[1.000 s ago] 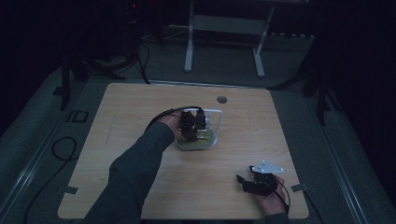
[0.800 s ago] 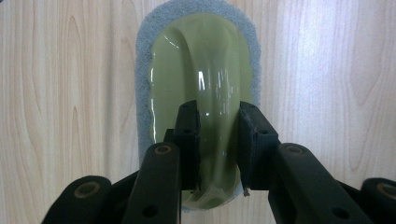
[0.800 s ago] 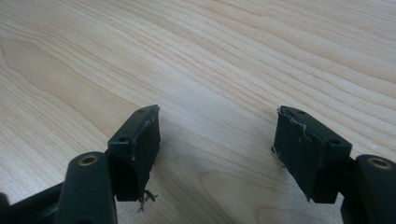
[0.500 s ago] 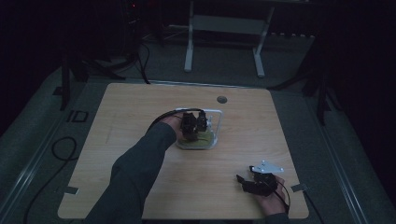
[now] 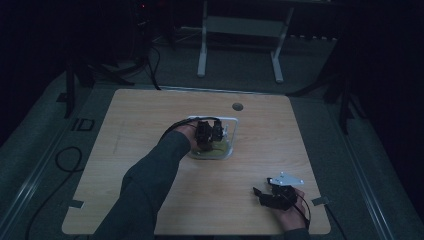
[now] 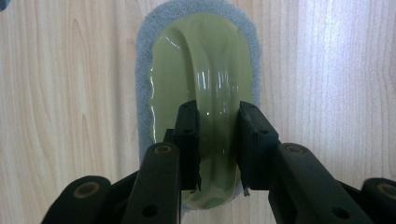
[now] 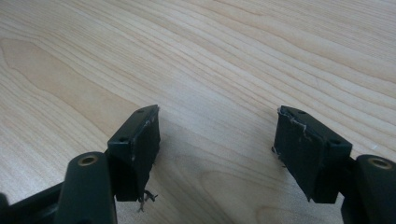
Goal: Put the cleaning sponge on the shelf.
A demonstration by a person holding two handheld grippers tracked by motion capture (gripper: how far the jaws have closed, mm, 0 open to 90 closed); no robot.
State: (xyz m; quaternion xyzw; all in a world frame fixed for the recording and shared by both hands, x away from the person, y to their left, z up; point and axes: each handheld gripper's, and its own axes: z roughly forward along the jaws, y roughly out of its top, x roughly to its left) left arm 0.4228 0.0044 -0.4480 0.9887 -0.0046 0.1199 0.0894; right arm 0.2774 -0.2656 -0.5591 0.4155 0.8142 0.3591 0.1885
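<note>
Scrubber [image 6: 205, 84], a green-handled pad, is lying inside the clear tray [image 5: 233, 131] mid-counter [image 5: 150, 110], its handle being clenched by the left tongs [image 6: 217, 121]. Right tongs [image 7: 217, 140] are resting released near the counter's edge. Scrubbing seems underway; next calls for steady downward pressure.

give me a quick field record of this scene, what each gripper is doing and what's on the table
left gripper: shut on the raised handle of the green scrubber, pointing down at it
green scrubber: oval, glossy top, grey pad underneath
clear tray: mid-table, the left gripper is over it in the high view
right gripper: open, nothing between its jaws, low over bare wood
table: light wood
</note>
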